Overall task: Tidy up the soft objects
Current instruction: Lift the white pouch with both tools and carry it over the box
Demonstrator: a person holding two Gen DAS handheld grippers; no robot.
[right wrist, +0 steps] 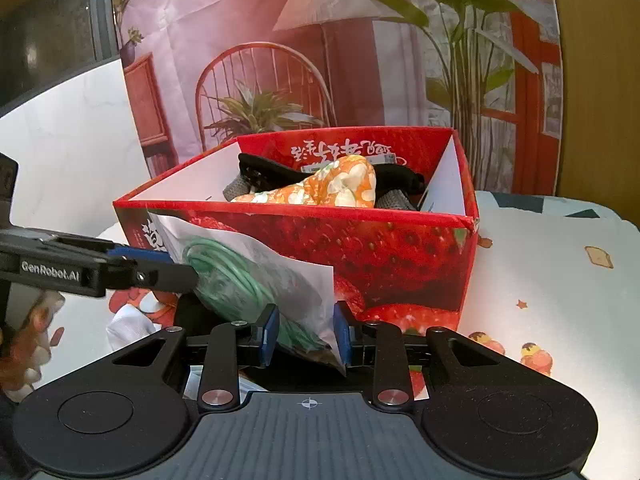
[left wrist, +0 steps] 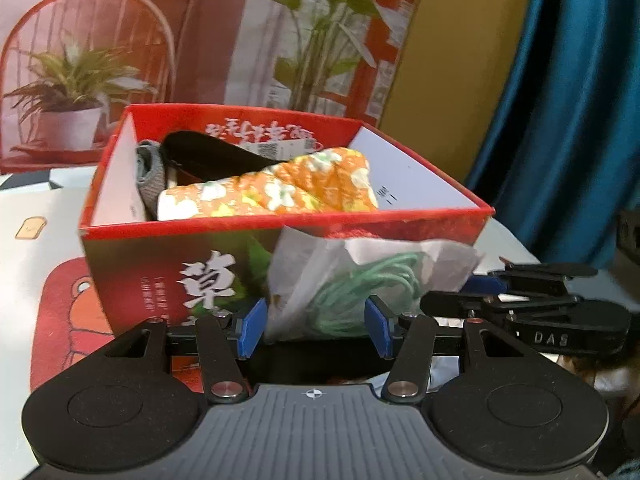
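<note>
Here, your right gripper (right wrist: 306, 334) is clamped narrow on the corner of the clear bag of green cord (right wrist: 256, 280), held just in front of the red strawberry box (right wrist: 400, 248). Your left gripper (left wrist: 316, 326) stands half-wide around the bag's other end, pads not pressing. Orange floral cloth (left wrist: 280, 188) lies inside the box.
</note>
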